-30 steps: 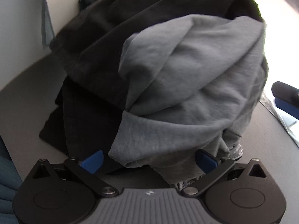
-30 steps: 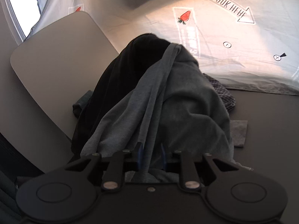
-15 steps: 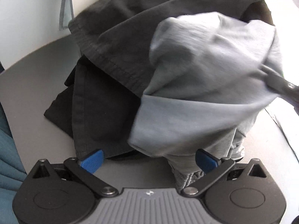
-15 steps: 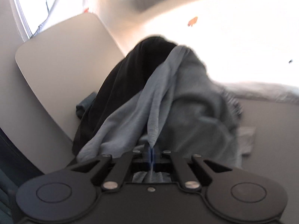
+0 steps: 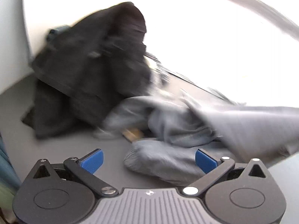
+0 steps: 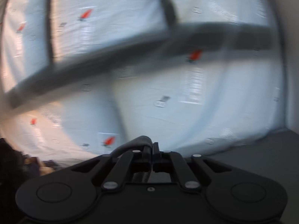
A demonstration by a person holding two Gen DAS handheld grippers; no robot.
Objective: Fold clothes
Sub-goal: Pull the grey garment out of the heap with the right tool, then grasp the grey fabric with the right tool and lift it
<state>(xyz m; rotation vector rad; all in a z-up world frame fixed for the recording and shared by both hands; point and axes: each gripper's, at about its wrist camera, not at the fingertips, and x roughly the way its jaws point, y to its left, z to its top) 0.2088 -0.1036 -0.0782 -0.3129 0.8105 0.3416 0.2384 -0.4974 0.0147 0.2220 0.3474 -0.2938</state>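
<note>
A heap of black clothes (image 5: 89, 69) sits at the back left of the grey table (image 5: 61, 149). The grey garment (image 5: 186, 123) lies off the heap, low on the table, and is stretched out to the right edge of the left wrist view. My left gripper (image 5: 148, 160) is open, its blue pads (image 5: 91, 160) wide apart, and a fold of the grey garment lies between them untouched. In the right wrist view my right gripper (image 6: 151, 149) is shut on a grey strip of the garment (image 6: 136, 141), which trails down to the left. Both views are blurred.
A white sheet with red strawberry prints (image 6: 205, 102) fills the right wrist view, crossed by dark bars (image 6: 130, 46). Grey table (image 6: 261, 158) shows at lower right. A yellowish thing (image 5: 133, 132) peeks from under the clothes. A white panel (image 5: 11, 46) stands left, with teal cloth (image 5: 7, 168) below it.
The right gripper shut on the grey garment and swung away right, dragging it off the black heap. The left gripper drew back from the pile, still open.
</note>
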